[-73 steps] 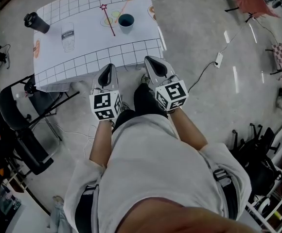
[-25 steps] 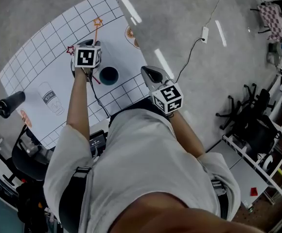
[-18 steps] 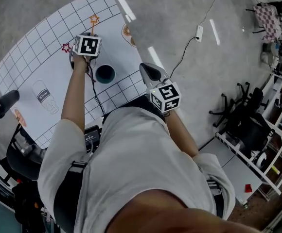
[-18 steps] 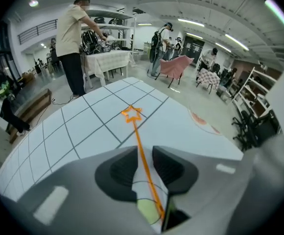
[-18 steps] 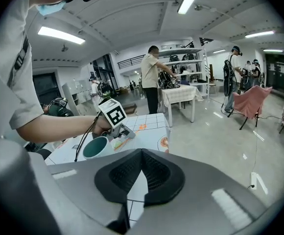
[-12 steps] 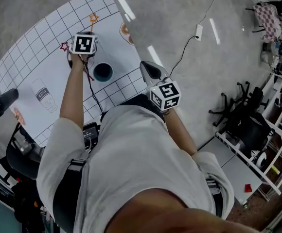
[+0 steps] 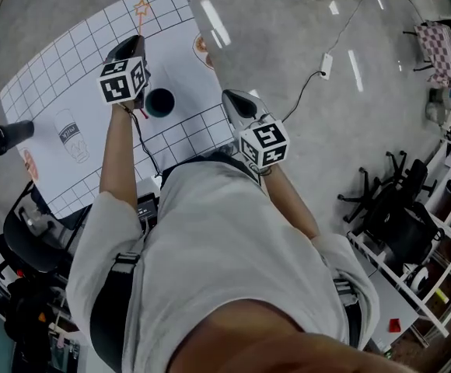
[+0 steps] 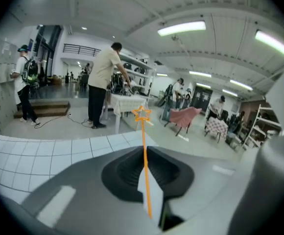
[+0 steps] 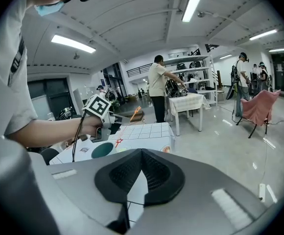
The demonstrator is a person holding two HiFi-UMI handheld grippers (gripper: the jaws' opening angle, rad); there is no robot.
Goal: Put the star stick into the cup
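Both tongs are shut: right tongs (image 9: 141,153) empty, left tongs (image 8: 143,153) just nipped and raised our stick (image 8: 144,136), ready for the cup (image 7: 159,102) at their five o'clock.

The table (image 7: 62,68) bears a white grid sheet (image 7: 93,45). On it: a dark cup (image 7: 160,102), a red star stick (image 9: 118,142) beside it, and a black tumbler (image 7: 8,136) at the left edge.

a person in a pale grey short-sleeved shirt (image 7: 225,239), with dark harness straps (image 7: 115,301) and buckles over each shoulder. the left gripper (image 7: 134,43) and right gripper (image 7: 233,99) have smooth grey shells and black ribbed fingers (image 9: 115,175). each carries a white cube (image 7: 263,143) printed with black square markers. a thin black cable (image 7: 141,142) trails from the left one.
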